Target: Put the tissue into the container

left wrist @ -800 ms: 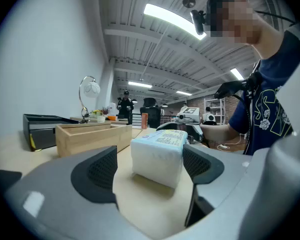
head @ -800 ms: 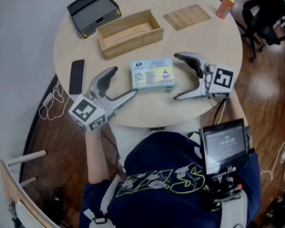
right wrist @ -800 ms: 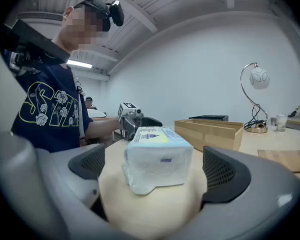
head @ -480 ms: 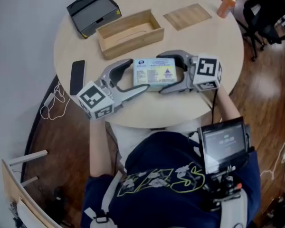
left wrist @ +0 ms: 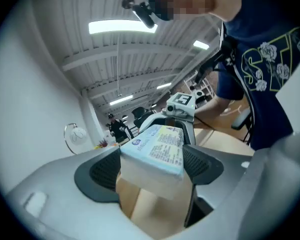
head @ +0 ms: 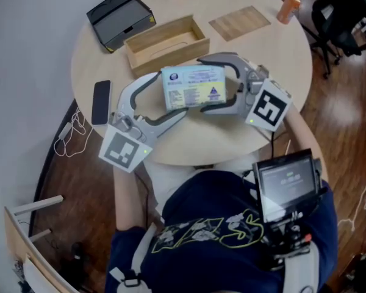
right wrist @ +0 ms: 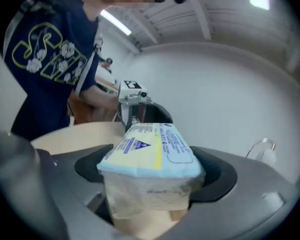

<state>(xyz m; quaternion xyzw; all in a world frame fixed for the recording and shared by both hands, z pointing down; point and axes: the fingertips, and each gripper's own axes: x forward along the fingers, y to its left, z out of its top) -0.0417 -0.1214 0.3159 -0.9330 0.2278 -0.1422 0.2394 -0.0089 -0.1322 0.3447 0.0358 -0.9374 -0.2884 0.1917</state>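
Tissue pack [head: 193,87] sits centre of head view, printed blue/yellow face up, over near part of round table [head: 280,60]; not in container. L gripper [head: 169,97] comes in from lower left and clamps pack's left end, one jaw on far side, one on near side. R gripper [head: 201,85] comes from the right and clamps the other end the same way. So both sets of jaws stand wide but are closed on the pack, pads pressed to its sides.

L gripper view: pack [left wrist: 155,151] fills gap between dark pads of the gripper [left wrist: 152,169], tan tabletop showing under it; pack looks raised a bit, can't be sure. R gripper's marker cube [left wrist: 181,100] seen behind pack's far end. R gripper view: pack [right wrist: 150,156] wedged between both pads of the gripper [right wrist: 155,171], clear wrap crumpled at near end.

Wooden container [head: 171,54], open-top box, lies just above pack in head view, near but apart. Flat wooden board [head: 240,21] upper right of it. Black box [head: 120,16] upper left, touching or nearly touching container's corner. Dark phone [head: 101,101] at table's left edge. Orange can [head: 288,7] top right by the rim. Person's navy shirt [head: 219,224] and small screen [head: 287,185] fill bottom of frame.
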